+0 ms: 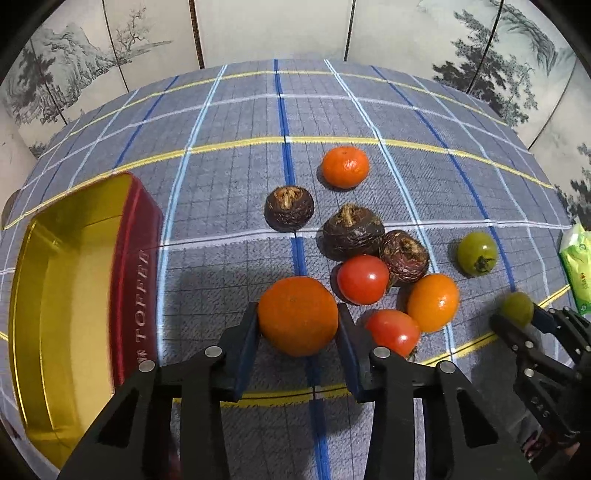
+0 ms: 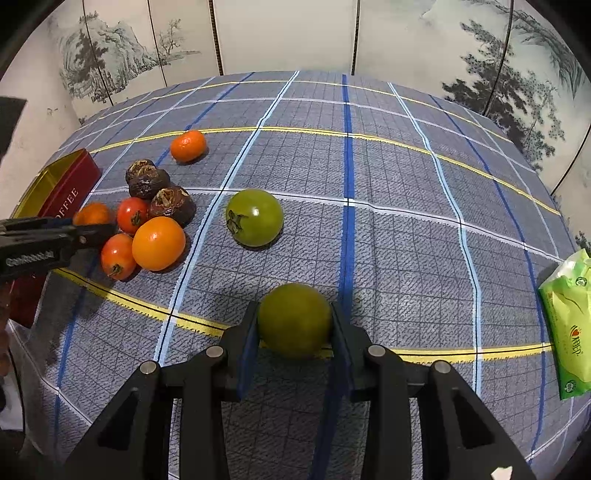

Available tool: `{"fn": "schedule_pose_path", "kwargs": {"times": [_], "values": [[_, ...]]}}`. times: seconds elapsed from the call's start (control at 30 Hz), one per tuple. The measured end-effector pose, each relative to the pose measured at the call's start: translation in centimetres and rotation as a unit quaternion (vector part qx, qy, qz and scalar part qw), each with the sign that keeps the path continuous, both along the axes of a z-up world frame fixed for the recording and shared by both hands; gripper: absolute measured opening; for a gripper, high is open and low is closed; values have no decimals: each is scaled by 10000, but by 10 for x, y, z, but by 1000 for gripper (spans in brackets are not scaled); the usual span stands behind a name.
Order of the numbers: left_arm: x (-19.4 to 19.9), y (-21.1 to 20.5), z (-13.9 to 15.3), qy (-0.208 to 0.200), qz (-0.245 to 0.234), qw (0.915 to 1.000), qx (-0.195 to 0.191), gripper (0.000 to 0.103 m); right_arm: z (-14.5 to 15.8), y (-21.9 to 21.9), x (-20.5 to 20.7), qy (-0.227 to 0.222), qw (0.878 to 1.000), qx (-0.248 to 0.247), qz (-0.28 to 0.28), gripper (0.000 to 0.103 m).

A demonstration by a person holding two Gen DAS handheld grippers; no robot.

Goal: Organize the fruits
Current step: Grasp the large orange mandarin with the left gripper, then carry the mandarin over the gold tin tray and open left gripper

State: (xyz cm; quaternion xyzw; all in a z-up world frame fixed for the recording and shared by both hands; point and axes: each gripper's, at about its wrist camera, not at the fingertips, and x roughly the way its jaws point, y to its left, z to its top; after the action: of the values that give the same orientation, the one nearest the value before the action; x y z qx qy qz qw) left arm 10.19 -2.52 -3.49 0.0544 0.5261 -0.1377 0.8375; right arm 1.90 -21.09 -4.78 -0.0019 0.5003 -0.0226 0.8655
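Observation:
My left gripper (image 1: 298, 326) is shut on an orange mandarin (image 1: 297, 315), just above the checked cloth. My right gripper (image 2: 294, 326) is shut on a green tomato (image 2: 294, 319); it also shows in the left wrist view (image 1: 516, 309). On the cloth lie two red tomatoes (image 1: 363, 279) (image 1: 392, 331), an orange fruit (image 1: 433, 302), three dark brown water chestnuts (image 1: 352, 230), another mandarin (image 1: 345, 167) and a second green tomato (image 2: 255, 217). An open red tin with a gold inside (image 1: 66, 295) stands at my left.
A green packet of wipes (image 2: 567, 325) lies at the table's right edge. A painted folding screen (image 2: 288, 33) stands behind the table. The checked cloth (image 2: 406, 184) stretches bare to the far right.

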Motion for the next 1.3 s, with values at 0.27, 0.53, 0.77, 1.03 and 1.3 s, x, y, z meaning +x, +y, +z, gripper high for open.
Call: {"fn": "schedule_pose_path", "kwargs": {"times": [0.27,0.53,0.77,1.03,1.3], "values": [[0,30,40,-471,149,9988,62,40,0,2,1,34,10000,-49,-47,35],[13,97,49,-849,623,9917,737,40,-1,4,3,79,9999,-56,-82,35],[18,143,21,-506,974,9908,794,41,0,4,5,125,9998,-62,-125,35],[22,167,-4,-198,1207,9905,625,41,0,4,7,155,9998,-69,-136,35],[25,172,-15,-64,1336,9893,580,41,-1,5,7,152,9998,-41,-146,35]]}}
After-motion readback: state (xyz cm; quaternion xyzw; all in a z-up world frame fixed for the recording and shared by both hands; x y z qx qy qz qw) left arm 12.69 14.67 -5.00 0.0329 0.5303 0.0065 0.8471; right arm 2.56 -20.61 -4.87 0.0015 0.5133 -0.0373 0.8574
